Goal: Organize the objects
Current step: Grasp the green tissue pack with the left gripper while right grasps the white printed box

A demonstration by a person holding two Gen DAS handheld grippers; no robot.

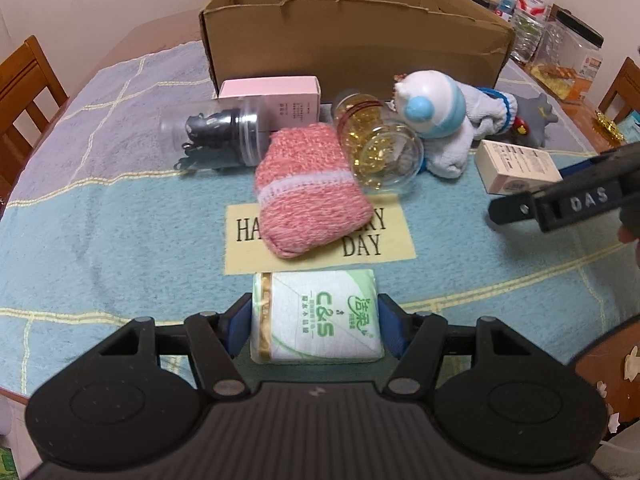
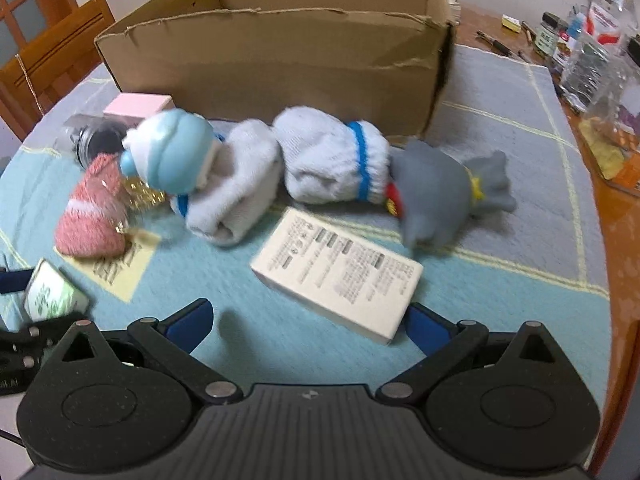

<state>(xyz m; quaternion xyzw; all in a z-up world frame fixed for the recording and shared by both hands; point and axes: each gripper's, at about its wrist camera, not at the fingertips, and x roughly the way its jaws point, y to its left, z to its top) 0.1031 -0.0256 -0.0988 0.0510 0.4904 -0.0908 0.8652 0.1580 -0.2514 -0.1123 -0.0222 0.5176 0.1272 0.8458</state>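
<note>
My left gripper [image 1: 316,322] has its blue pads against both sides of a white and green tissue pack [image 1: 316,316] that lies on the towel. My right gripper [image 2: 308,326] is open, and a cream carton [image 2: 338,276] lies just ahead of its right finger. An open cardboard box [image 1: 352,36] stands at the back; it also shows in the right wrist view [image 2: 280,60]. In front of it lie a pink sock [image 1: 308,192], a jar of gold capsules [image 1: 376,148], a clear jar with black clips [image 1: 216,136], a pink carton [image 1: 276,96], a white and blue doll [image 2: 176,156], white socks [image 2: 332,160] and a grey toy [image 2: 440,192].
A blue and grey towel [image 1: 100,220] covers the wooden table. Wooden chairs [image 1: 24,92] stand at the left and right. Bottles and clear containers [image 1: 560,40] crowd the far right corner of the table. The right gripper shows at the right edge of the left wrist view [image 1: 560,200].
</note>
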